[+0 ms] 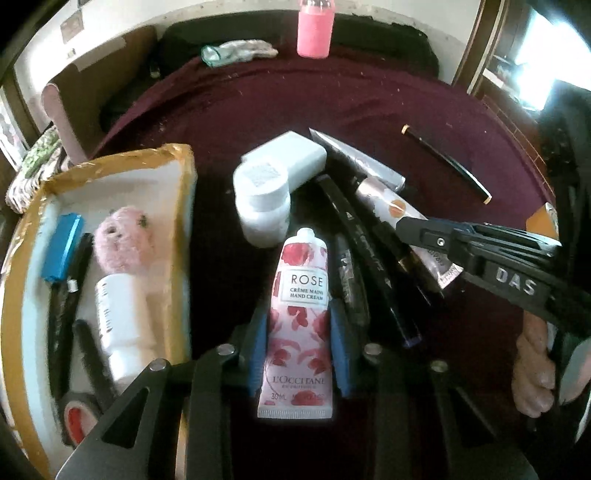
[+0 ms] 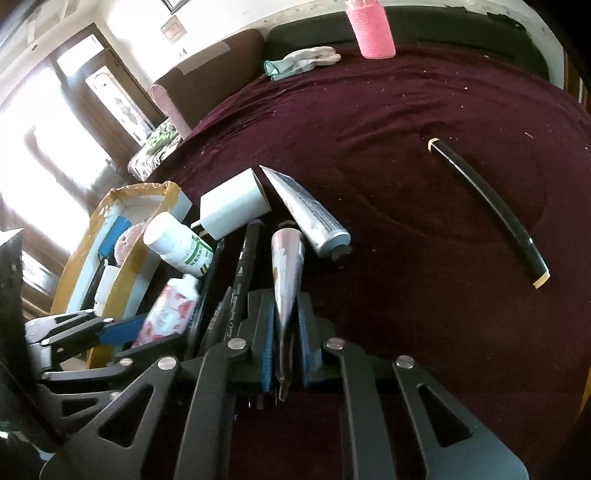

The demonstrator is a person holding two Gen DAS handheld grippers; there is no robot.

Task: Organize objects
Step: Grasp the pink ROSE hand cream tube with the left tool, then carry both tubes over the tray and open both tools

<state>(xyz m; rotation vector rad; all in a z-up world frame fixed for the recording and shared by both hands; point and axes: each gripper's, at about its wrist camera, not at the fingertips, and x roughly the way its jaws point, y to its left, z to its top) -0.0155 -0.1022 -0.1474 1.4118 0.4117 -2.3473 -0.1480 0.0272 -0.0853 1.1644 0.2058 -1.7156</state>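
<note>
Meanwhile, the left tongs [image 1: 299,354] clamp the rose hand cream tube [image 1: 297,314], the right tongs [image 2: 286,332] pinch a slim tube [image 2: 286,266].

I count three tubes: rose hand cream [image 1: 297,317], a silver one [image 2: 310,212] and a patterned one [image 2: 286,258]. Also one white pill bottle [image 2: 177,245], one white charger [image 2: 234,206], one pink bottle [image 2: 370,31], one glove [image 2: 303,61].

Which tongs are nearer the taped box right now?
Left. The left tongs, shut on the rose hand cream, sit right beside the box; the right tongs grip another tube farther off.
</note>
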